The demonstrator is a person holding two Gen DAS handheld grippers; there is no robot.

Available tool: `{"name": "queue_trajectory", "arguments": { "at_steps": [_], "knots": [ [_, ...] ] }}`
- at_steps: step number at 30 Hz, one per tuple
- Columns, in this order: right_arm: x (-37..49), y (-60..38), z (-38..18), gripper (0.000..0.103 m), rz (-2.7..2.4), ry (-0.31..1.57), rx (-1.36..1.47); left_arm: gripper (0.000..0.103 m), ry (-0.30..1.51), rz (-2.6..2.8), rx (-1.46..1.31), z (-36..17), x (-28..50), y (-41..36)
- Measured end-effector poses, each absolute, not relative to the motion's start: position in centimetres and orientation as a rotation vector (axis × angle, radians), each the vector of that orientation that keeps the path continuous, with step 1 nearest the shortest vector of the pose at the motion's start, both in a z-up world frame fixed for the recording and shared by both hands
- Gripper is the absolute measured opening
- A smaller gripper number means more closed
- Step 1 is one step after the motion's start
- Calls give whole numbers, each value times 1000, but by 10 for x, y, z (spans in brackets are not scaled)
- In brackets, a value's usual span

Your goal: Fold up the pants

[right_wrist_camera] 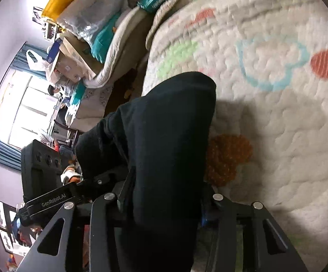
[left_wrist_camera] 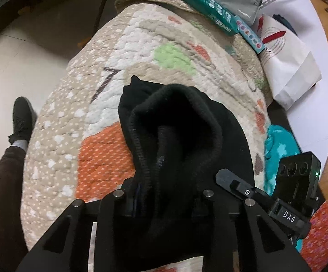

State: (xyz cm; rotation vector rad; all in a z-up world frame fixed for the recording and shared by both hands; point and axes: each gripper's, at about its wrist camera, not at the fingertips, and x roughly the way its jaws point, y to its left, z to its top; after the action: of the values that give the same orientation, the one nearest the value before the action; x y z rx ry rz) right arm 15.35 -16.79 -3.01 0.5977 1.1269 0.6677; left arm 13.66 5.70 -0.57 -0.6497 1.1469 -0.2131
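The left gripper (left_wrist_camera: 164,206) is built of matte black angular linkage plates with triangular cut-outs, joined by round silver pins. A black side bracket is lettered "DAS" in white, and a black sensor module (left_wrist_camera: 299,170) with three round lenses and a green light is attached. The right gripper (right_wrist_camera: 161,204) is made alike; its bracket is marked "GenRobot.AI". A dark trouser leg (left_wrist_camera: 1,192), grey sock and black shoe (left_wrist_camera: 23,115) are worn.
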Motion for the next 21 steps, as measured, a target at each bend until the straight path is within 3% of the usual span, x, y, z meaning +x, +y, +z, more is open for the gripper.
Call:
{"name": "queue_trajectory", "arguments": {
  "at_steps": [21],
  "knots": [
    [129,-158,1,47,711,1097,572,29,1050,-164,-534,37,97,54]
  ]
}}
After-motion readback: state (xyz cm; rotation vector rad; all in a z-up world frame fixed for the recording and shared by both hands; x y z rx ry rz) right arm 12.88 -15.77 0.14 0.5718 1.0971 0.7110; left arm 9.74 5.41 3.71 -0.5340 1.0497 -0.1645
